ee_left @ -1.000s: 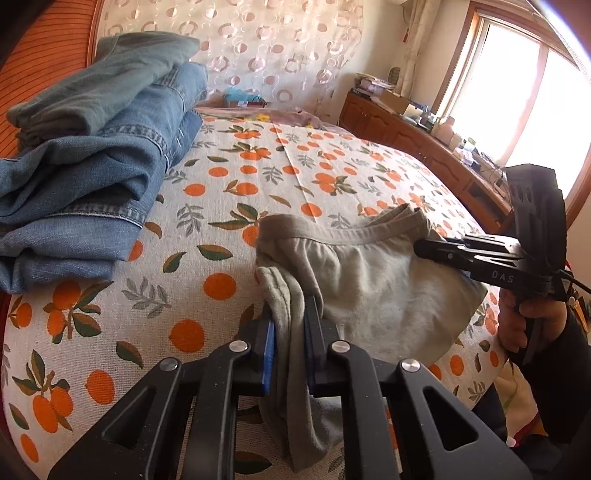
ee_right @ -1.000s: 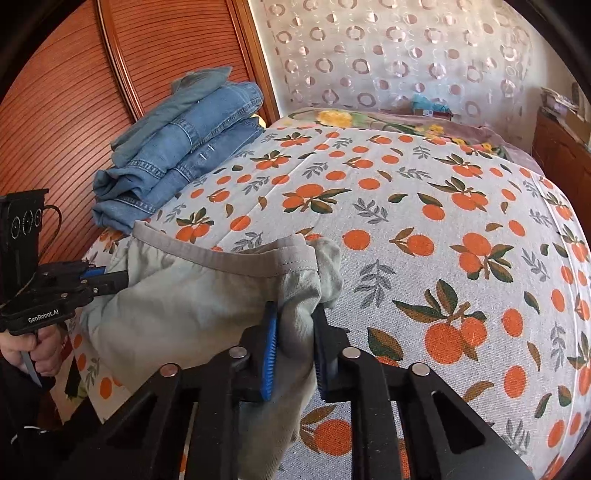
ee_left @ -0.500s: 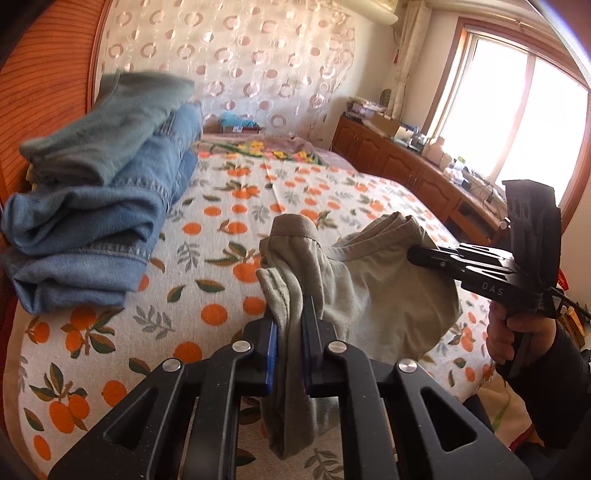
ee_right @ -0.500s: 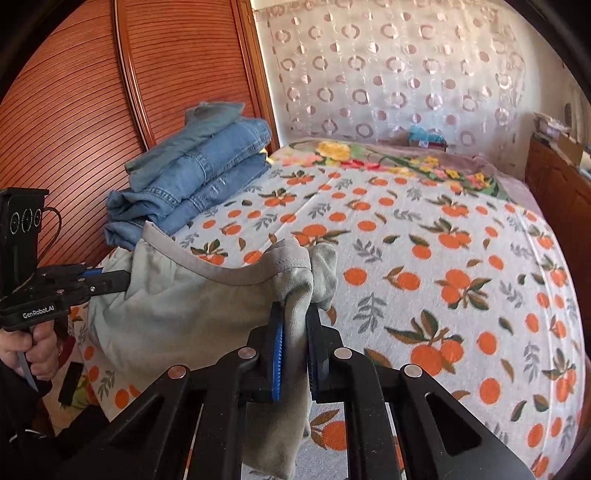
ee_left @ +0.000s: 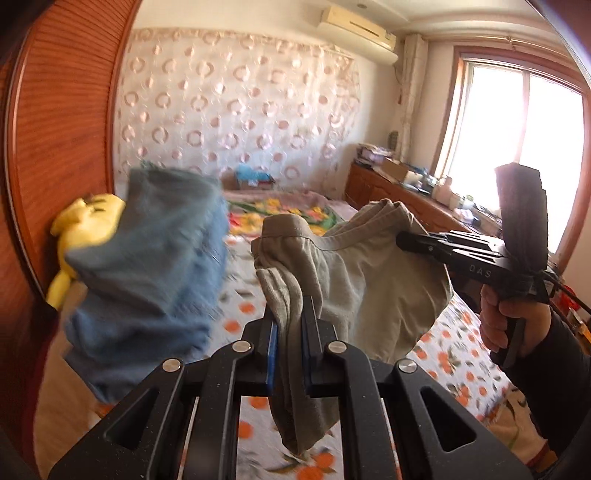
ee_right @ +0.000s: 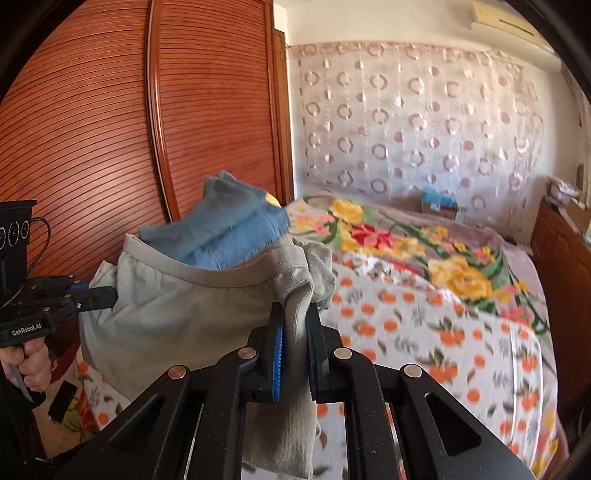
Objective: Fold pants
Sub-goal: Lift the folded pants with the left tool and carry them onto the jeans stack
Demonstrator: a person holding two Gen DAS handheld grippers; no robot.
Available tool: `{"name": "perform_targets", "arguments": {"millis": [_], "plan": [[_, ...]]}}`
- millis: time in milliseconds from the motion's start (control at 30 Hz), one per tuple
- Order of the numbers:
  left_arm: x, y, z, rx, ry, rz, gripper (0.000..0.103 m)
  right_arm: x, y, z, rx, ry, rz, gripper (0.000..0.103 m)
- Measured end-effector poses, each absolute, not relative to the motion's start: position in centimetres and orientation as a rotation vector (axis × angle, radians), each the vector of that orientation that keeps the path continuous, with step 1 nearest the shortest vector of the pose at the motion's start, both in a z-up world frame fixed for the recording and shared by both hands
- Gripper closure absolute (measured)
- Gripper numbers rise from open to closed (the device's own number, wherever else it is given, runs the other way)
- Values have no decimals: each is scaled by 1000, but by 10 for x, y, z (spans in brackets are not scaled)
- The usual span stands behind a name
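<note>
Left wrist view, nearest first: left gripper (ee_left: 288, 332) clenched on a bunched fold of the grey pants (ee_left: 354, 273), blue pads pinching the cloth, loose end hanging below the jaws. Just beyond, waistband stretched across to the right gripper (ee_left: 400, 240), clamped on the far corner and carried by a hand (ee_left: 513, 325) in a dark sleeve. Pants lifted clear of the bed (ee_left: 458, 354), sagging between both grippers above the orange-print sheet. To the left, blurred stack of folded jeans (ee_left: 151, 273), with something yellow (ee_left: 85, 229) behind, against the wooden wardrobe (ee_left: 62, 129). Farther off, floral blanket (ee_left: 295, 210), patterned curtain (ee_left: 236, 103), window (ee_left: 517, 147) and air conditioner (ee_left: 358, 27).

Right wrist view, same order: right gripper (ee_right: 297, 332) clenched on grey cloth, left gripper (ee_right: 107, 295) gripping the opposite waistband corner, jeans behind the raised pants, floral blanket and curtain at the back.
</note>
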State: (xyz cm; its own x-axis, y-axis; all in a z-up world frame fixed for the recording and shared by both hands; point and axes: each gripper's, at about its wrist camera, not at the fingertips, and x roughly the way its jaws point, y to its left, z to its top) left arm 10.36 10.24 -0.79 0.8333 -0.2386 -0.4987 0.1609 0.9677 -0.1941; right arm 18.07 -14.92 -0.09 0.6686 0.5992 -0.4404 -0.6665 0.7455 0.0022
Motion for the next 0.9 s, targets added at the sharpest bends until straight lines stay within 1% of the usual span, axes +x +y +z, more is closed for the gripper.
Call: {"name": "perform_targets", "arguments": {"millis": [300, 567, 700, 900], "plan": [[132, 153, 16, -165, 501, -105, 92, 241, -91, 26, -226, 379, 794, 93], [147, 181, 6, -217, 508, -39, 92, 297, -30, 44, -370, 382, 840, 93], [147, 195, -1, -254, 519, -12, 92, 315, 11, 52, -461, 354, 879, 93], [149, 214, -7, -298, 525, 30, 92, 339, 60, 43, -507, 352, 921, 93]]}}
